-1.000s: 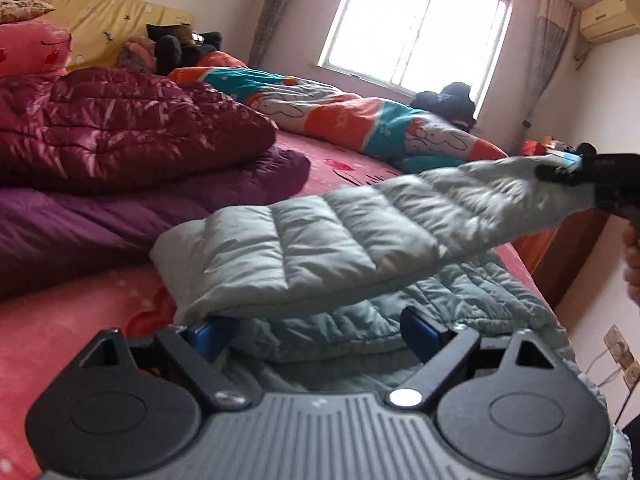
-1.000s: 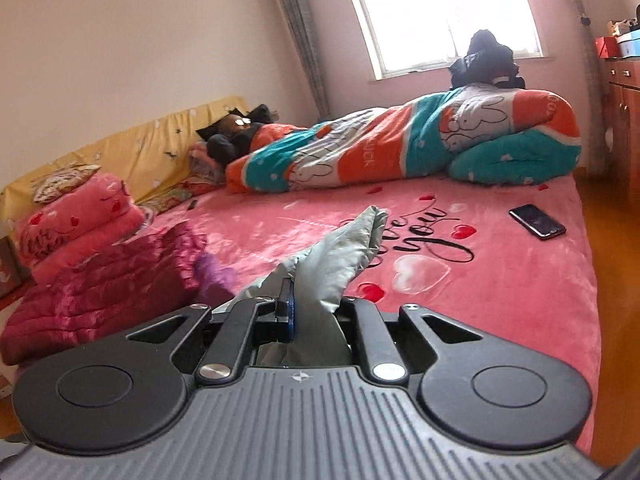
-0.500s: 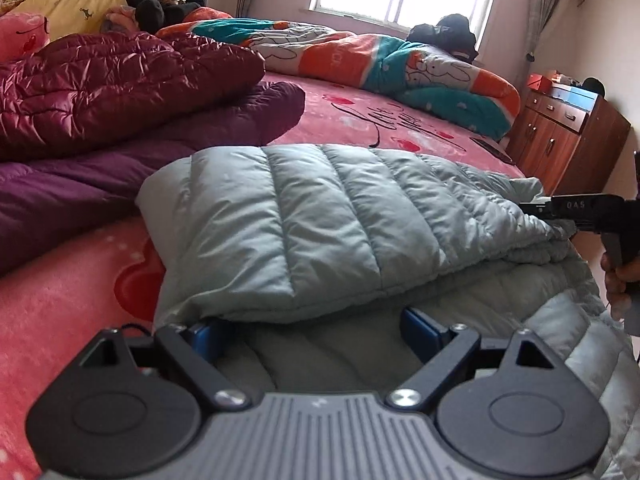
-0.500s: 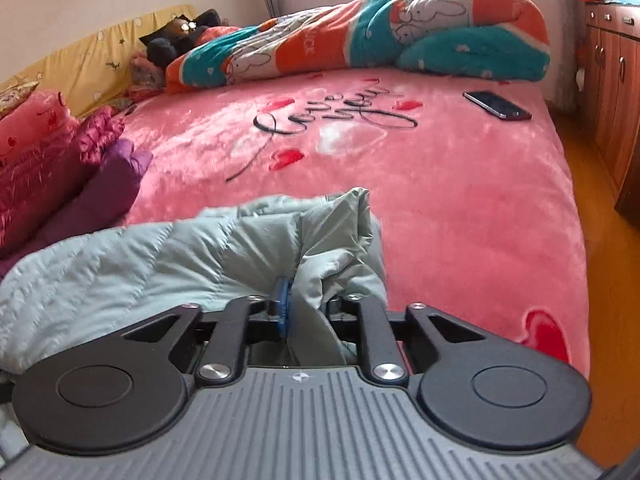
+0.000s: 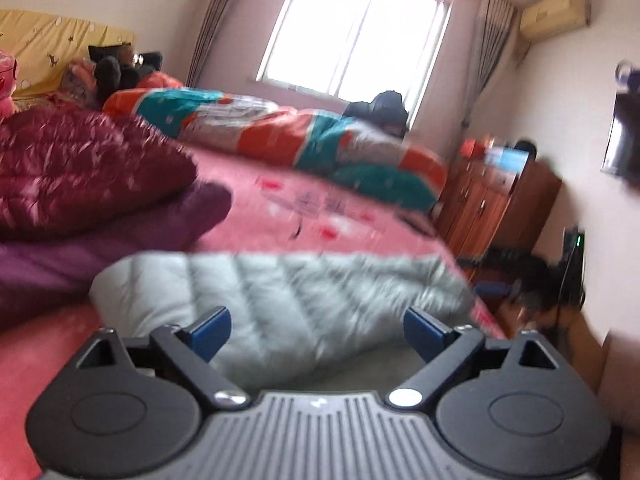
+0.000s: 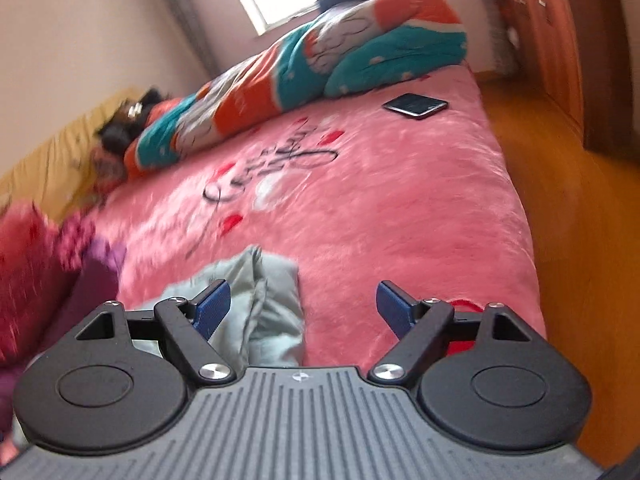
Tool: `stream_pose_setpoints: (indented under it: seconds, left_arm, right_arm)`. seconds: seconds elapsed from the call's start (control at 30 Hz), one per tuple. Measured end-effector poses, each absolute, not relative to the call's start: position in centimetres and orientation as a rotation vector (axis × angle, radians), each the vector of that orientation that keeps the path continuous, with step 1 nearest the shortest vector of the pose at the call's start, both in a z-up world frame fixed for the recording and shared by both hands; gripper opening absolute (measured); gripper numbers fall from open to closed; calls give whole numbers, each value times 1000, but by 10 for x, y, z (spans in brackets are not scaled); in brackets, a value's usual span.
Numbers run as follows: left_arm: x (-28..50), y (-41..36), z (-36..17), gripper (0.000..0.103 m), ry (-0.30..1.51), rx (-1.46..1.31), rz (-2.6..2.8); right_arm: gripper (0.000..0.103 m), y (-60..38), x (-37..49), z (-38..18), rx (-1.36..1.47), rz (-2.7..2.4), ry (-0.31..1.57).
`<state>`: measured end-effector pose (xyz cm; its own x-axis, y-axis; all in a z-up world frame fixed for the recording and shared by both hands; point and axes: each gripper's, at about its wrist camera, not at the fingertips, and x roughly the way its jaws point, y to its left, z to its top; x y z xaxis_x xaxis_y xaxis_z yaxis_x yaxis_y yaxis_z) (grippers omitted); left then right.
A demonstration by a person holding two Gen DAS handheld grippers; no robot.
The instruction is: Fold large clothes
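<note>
A pale grey quilted jacket (image 5: 280,300) lies folded over itself on the pink bed (image 5: 320,216). My left gripper (image 5: 318,334) hovers just above its near edge, open, with both blue pads free of the cloth. In the right wrist view, the jacket's crumpled end (image 6: 260,304) lies loose on the bed. My right gripper (image 6: 304,310) is opening its jaws; the cloth sits between them close to the left pad (image 6: 214,308), and nothing presses on it. The left wrist view is blurred.
A dark red puffy coat (image 5: 80,176) on a purple one (image 5: 120,240) lies to the left. A rolled orange and teal quilt (image 6: 340,64) crosses the far end of the bed. A phone (image 6: 416,105) lies near the bed's right edge. Wooden cabinets (image 5: 492,200) and bare floor (image 6: 580,240) are to the right.
My right gripper carried the jacket's end down onto the bed and let go, its jaws now wide. The left gripper lifted clear of the folded jacket.
</note>
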<state>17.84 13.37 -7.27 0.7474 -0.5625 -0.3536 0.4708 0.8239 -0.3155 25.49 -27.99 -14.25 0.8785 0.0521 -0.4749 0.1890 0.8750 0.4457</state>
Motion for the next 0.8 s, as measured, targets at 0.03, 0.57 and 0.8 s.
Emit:
stream_pose_setpoints:
  seconds: [0.03, 0.57, 0.8]
  left_arm:
    - [184, 129, -71, 93, 451, -222, -565]
    - [276, 129, -132, 90, 654, -234, -128]
    - [265, 128, -119, 90, 608, -201, -112]
  right_arm:
    - [100, -281, 255, -142, 524, -73, 486]
    - [100, -243, 269, -135, 454, 135, 400]
    - [100, -239, 275, -130, 391, 152, 376]
